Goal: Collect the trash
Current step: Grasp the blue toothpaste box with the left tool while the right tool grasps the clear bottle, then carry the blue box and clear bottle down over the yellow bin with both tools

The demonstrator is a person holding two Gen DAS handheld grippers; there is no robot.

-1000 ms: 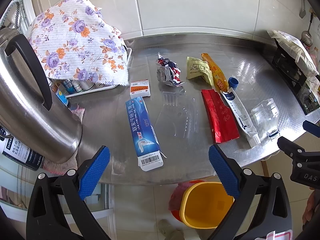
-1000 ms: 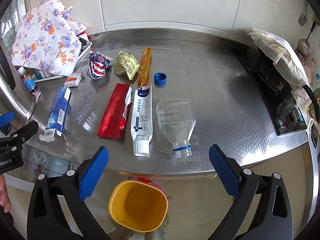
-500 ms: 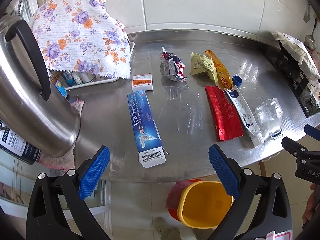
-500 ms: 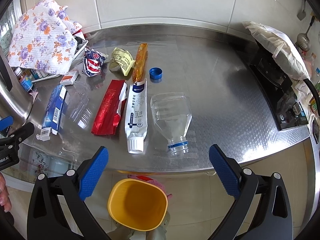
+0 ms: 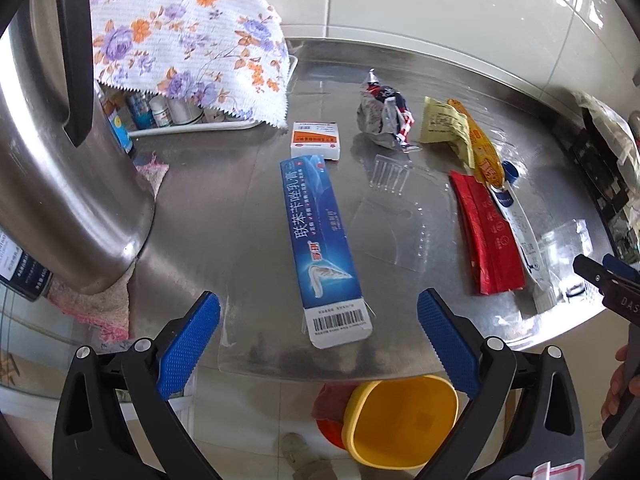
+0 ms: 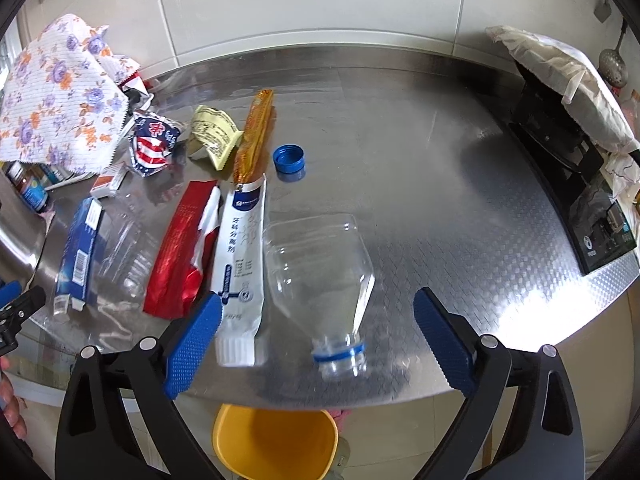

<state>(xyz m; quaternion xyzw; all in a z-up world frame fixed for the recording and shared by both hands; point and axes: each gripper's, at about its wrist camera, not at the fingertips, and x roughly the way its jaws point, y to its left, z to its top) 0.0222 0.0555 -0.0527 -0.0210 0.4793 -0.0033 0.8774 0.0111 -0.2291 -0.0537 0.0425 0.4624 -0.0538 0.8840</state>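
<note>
— White tile backs the steel table (image 6: 440, 184), and our trash lies spread across its left half. Where do we stand?

— Our left hand-held gripper (image 5: 319, 336) hangs at the near edge with its jaws spread wide and holding nothing. Just beyond it lies the blue toothpaste box (image 5: 320, 240), barcode end nearest us.

— And the right hand-held gripper (image 6: 316, 336)?

— Spread wide too, nothing held. The clear bottle (image 6: 324, 272) lies between its fingers, neck pointing toward us, with the white tube (image 6: 240, 264) touching the left pad.

— What does each view give us alone?

— Only the right view shows the stove (image 6: 576, 184) at far right and the blue cap (image 6: 289, 158) in full. Only the left shows the big steel kettle (image 5: 60, 140). We see the yellow bin (image 5: 400, 420) on the floor below the near edge in both.
</note>
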